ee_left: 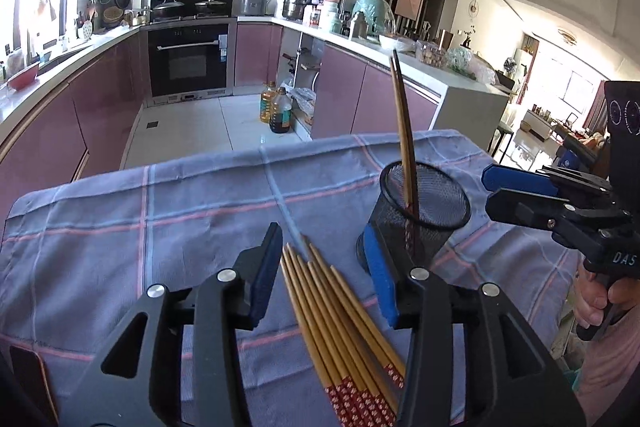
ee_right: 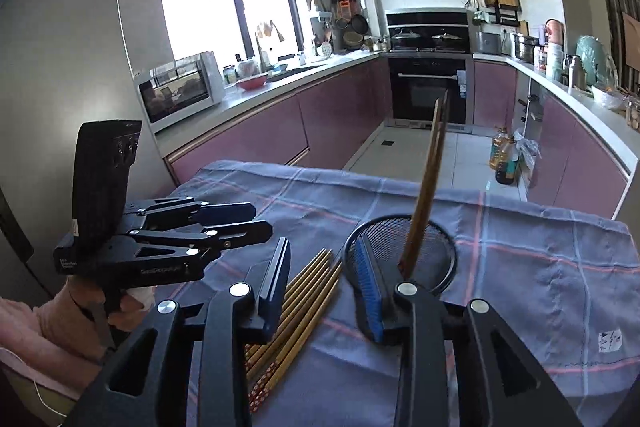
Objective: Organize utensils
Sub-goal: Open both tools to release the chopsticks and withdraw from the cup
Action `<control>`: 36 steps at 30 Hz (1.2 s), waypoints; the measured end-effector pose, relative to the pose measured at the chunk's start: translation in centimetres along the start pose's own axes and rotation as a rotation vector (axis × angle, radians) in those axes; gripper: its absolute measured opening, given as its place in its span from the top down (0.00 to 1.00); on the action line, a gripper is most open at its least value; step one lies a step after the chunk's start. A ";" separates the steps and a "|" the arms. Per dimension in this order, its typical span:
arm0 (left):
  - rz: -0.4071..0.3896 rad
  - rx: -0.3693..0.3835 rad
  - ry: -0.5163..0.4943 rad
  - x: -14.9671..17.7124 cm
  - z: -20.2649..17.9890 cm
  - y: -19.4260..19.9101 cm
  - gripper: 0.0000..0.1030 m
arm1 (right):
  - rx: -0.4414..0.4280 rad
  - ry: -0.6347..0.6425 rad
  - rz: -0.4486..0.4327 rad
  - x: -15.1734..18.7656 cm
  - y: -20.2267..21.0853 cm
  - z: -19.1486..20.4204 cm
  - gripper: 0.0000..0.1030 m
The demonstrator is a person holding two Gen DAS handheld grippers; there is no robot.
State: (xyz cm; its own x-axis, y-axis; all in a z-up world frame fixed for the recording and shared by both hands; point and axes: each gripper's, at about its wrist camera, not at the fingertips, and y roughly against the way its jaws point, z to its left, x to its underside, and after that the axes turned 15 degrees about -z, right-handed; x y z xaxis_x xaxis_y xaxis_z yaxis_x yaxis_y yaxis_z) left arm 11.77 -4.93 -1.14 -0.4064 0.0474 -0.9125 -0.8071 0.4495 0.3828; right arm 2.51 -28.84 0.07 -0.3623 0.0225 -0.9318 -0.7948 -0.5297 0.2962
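Observation:
A bundle of several bamboo chopsticks (ee_left: 332, 303) with red patterned ends lies on the checked blue cloth (ee_left: 160, 211). My left gripper (ee_left: 326, 267) hovers over their tips, open, with its pads apart from them. To the right stands a black mesh cup (ee_left: 424, 211) with two chopsticks (ee_left: 404, 131) leaning upright inside. My right gripper (ee_left: 488, 191) hangs open and empty just right of the cup. In the right wrist view, the right gripper (ee_right: 324, 279) stands open between the lying chopsticks (ee_right: 304, 299) and the mesh cup (ee_right: 424, 247). The left gripper (ee_right: 260, 221) is at the left.
The cloth-covered table ends at its far edge (ee_left: 280, 151), with tiled kitchen floor beyond. Two oil bottles (ee_left: 276, 109) stand on the floor by pink cabinets. A person's hand (ee_left: 596, 303) holds the right gripper's handle. Bare cloth spreads left of the chopsticks.

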 end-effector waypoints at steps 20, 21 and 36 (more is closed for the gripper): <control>0.231 -0.054 -0.015 8.9 2.1 -3.2 0.63 | 0.057 -0.082 0.266 8.4 -6.1 0.9 0.74; 0.234 -0.054 -0.018 9.0 2.1 -3.3 0.63 | 0.061 -0.081 0.270 8.4 -6.2 0.9 0.74; 0.260 -0.075 -0.037 9.3 2.2 -3.9 0.62 | 0.135 -0.018 0.312 8.7 -6.8 0.8 0.82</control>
State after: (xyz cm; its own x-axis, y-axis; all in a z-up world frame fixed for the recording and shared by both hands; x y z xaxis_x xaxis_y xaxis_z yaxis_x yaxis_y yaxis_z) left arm 12.04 -4.25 -11.47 -0.5897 0.1859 -0.7859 -0.7075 0.3504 0.6137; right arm 4.35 -24.38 -9.91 -0.6059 -0.1076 -0.7882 -0.7011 -0.3960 0.5930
